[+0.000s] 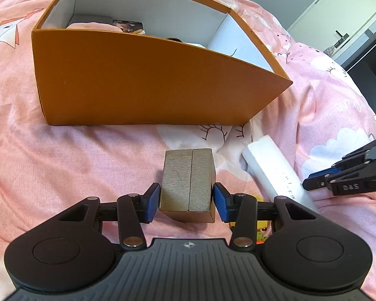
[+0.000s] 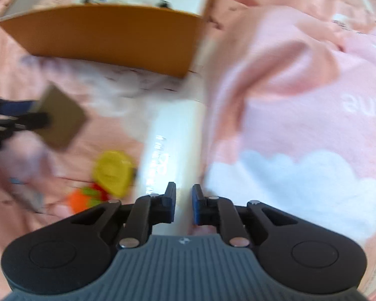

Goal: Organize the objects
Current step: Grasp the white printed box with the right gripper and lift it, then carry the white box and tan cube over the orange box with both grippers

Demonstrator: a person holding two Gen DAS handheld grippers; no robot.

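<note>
My left gripper (image 1: 186, 200) is shut on a small grey-brown box (image 1: 188, 183) and holds it above the pink bedspread, in front of the open orange cardboard box (image 1: 137, 82). The grey-brown box (image 2: 61, 118) and the left gripper (image 2: 17, 118) also show at the left of the blurred right wrist view. My right gripper (image 2: 184, 205) hovers over the near end of a long white box (image 2: 173, 148), jaws a little apart with nothing clamped. The right gripper (image 1: 338, 175) also shows beside the white box (image 1: 275, 170) in the left wrist view.
The orange box (image 2: 112, 40) holds several items, partly hidden by its wall. A yellow toy (image 2: 112, 173) and an orange and green item (image 2: 85, 198) lie left of the white box. A grey cabinet door (image 1: 338, 12) stands beyond the bed.
</note>
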